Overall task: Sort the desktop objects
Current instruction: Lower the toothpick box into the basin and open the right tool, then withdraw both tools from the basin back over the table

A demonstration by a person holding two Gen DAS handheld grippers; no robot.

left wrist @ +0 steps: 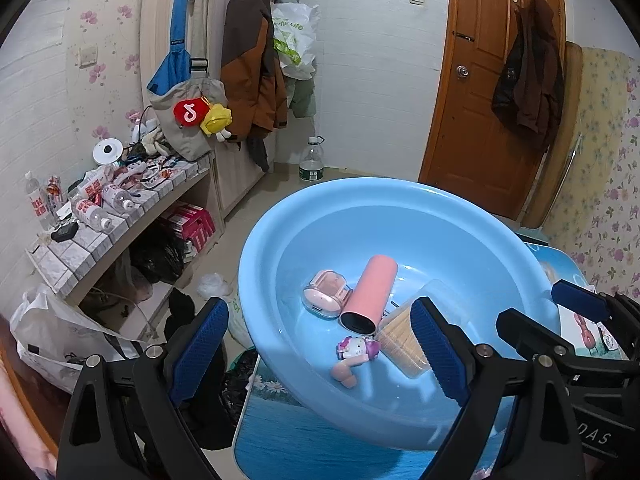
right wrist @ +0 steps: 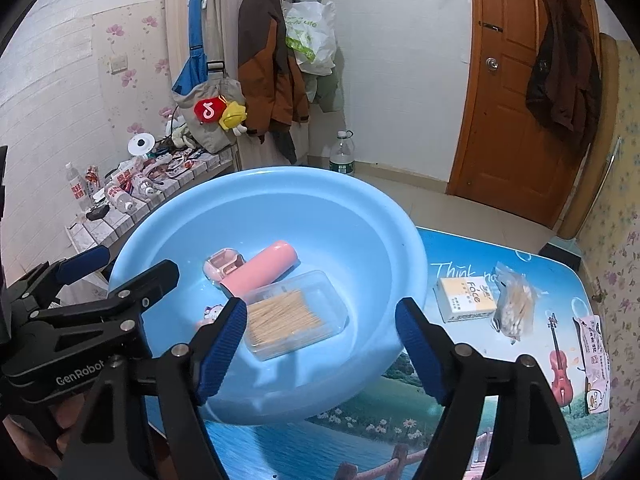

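Observation:
A light blue basin (left wrist: pixel 360 184) (right wrist: pixel 280 172) stands on the picture-printed table (right wrist: pixel 360 440). In it lie a pink cylinder (right wrist: pixel 262 270), a pink earbud case (right wrist: pixel 222 264), a small cat figure (left wrist: pixel 358 350) and a clear box of toothpicks (right wrist: pixel 292 316). My right gripper (right wrist: pixel 322 316) is open over the basin's near side; the toothpick box lies below and between its blue pads, untouched. My left gripper (left wrist: pixel 320 308) is open too, at the basin's left rim with nothing held. To the basin's right lie a yellow-and-white "Face" box (right wrist: pixel 466 298) and a bag of cotton swabs (right wrist: pixel 516 308).
A pink packet (right wrist: pixel 596 360) lies at the table's right edge. A tiled shelf (left wrist: pixel 100 236) crowded with bottles runs along the left wall. A water bottle (left wrist: pixel 311 162) stands on the floor beyond, near hanging coats and a wooden door (left wrist: pixel 500 80). A hand (right wrist: pixel 68 412) holds the left gripper.

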